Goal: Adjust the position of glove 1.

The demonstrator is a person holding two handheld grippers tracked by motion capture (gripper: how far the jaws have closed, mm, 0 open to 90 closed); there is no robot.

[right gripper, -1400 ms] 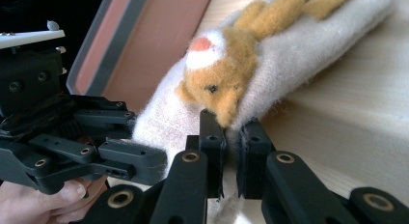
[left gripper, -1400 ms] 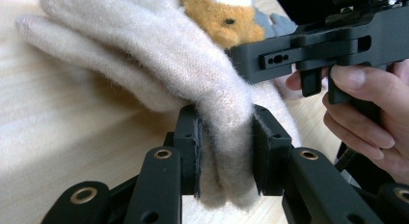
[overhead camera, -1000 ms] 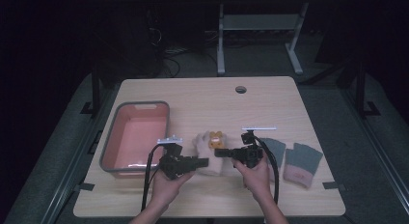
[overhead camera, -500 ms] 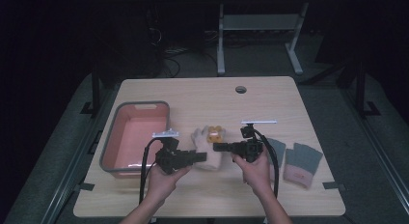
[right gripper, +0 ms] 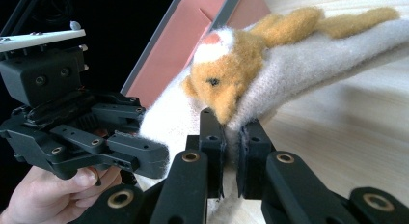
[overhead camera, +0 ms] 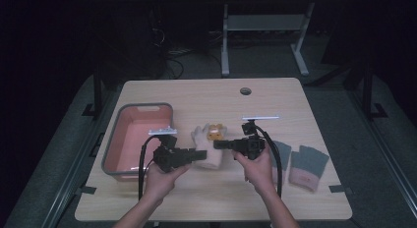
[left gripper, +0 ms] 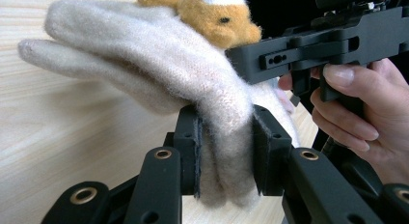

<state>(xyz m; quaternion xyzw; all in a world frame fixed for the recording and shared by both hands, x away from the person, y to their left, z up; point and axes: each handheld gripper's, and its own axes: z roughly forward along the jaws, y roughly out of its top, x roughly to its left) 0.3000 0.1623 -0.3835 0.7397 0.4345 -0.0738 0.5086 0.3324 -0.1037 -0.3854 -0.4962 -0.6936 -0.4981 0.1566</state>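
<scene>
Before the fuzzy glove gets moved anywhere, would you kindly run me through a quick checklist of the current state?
1. Left gripper clamped on the cream glove: ok, fabric bunched between its jaws.
2. Right gripper holding the glove's edge: ok, though only a thin fold.
3. Pink bin free to receive it: ok, it looks empty.
4. Grey gloves out of the way: ok, lying apart at the right.
5. Glove lifted off the table: cannot tell.
</scene>
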